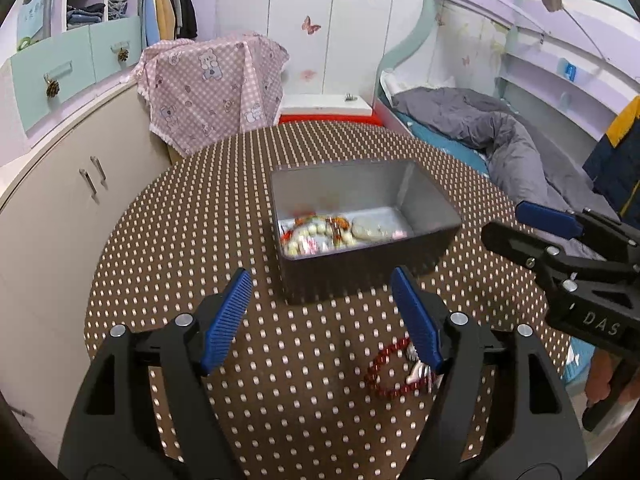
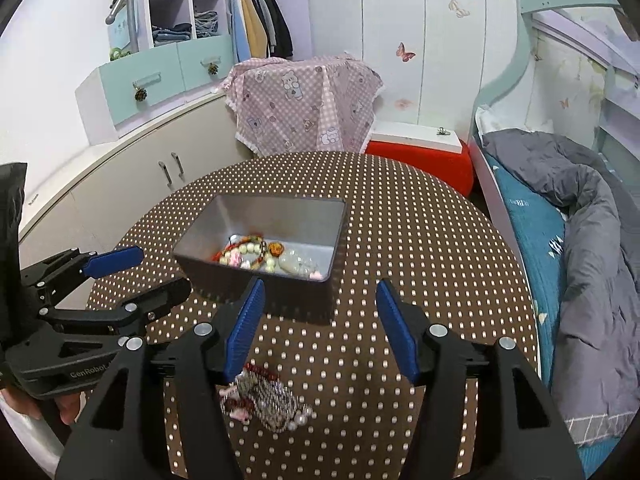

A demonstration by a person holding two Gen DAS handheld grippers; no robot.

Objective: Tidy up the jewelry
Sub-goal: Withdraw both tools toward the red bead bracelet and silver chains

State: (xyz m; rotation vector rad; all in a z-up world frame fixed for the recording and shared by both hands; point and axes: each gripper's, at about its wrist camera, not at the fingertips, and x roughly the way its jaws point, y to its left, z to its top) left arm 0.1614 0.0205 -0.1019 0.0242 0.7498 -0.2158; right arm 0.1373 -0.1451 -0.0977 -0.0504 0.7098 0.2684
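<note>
My left gripper occupies the lower frame, jaws apart and empty. My right gripper matches: jaws apart, nothing gripped.

A round tabletop in a brown cloth dotted with white is filling the foreground. Behind it a pink checked cloth printed with bears is draping over some piece of furniture (hidden underneath). A cream cabinet is running along the left wall, mint drawers sitting above it. A grey duvet is lying rumpled on the bed at right. Butterfly stickers are dotting white wardrobe doors.
</note>
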